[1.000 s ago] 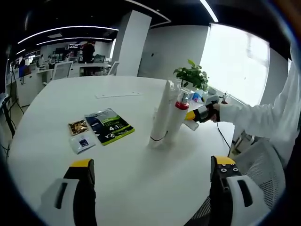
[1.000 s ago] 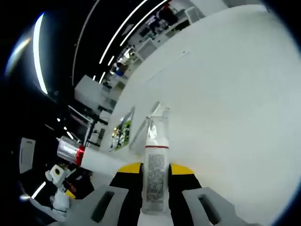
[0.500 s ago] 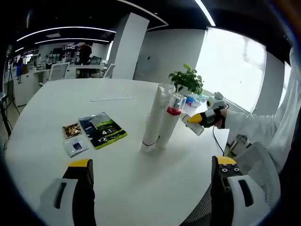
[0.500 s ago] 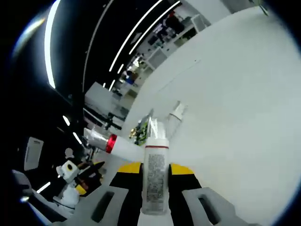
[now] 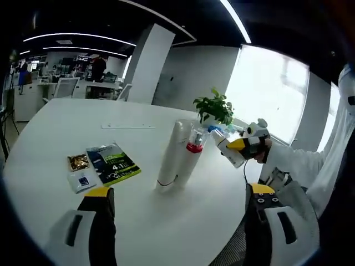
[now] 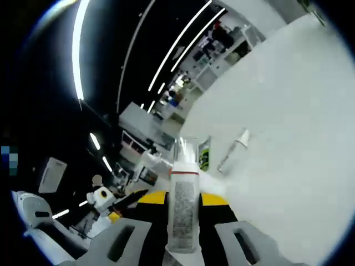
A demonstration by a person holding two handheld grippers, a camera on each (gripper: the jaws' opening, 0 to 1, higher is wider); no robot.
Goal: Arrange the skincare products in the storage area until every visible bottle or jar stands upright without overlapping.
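Note:
Between the yellow-tipped jaws of my right gripper (image 6: 183,198) is a white bottle (image 6: 183,213) with a red band and a clear cap, and the gripper is shut on it. From the left gripper view that same bottle (image 5: 227,152) is in the air to the right of two tall white containers, tilted, with the right gripper (image 5: 245,145) around it. A plain white tube (image 5: 168,158) and a red-banded bottle (image 5: 188,158) lean together on the round white table (image 5: 50,133). My left gripper (image 5: 178,191) is open, with nothing in it, near the table's front edge.
A green packet (image 5: 113,163) and two small sachets (image 5: 79,172) lie left of the containers. A potted plant (image 5: 213,108) stands behind them, and a white strip (image 5: 127,126) lies further back. A small white-capped bottle (image 6: 233,149) shows on the table; I cannot tell if it is upright.
My right gripper has kept its hold on the bottle and risen away from the table, which now looks further off. The left view has drifted; its jaws are as before.

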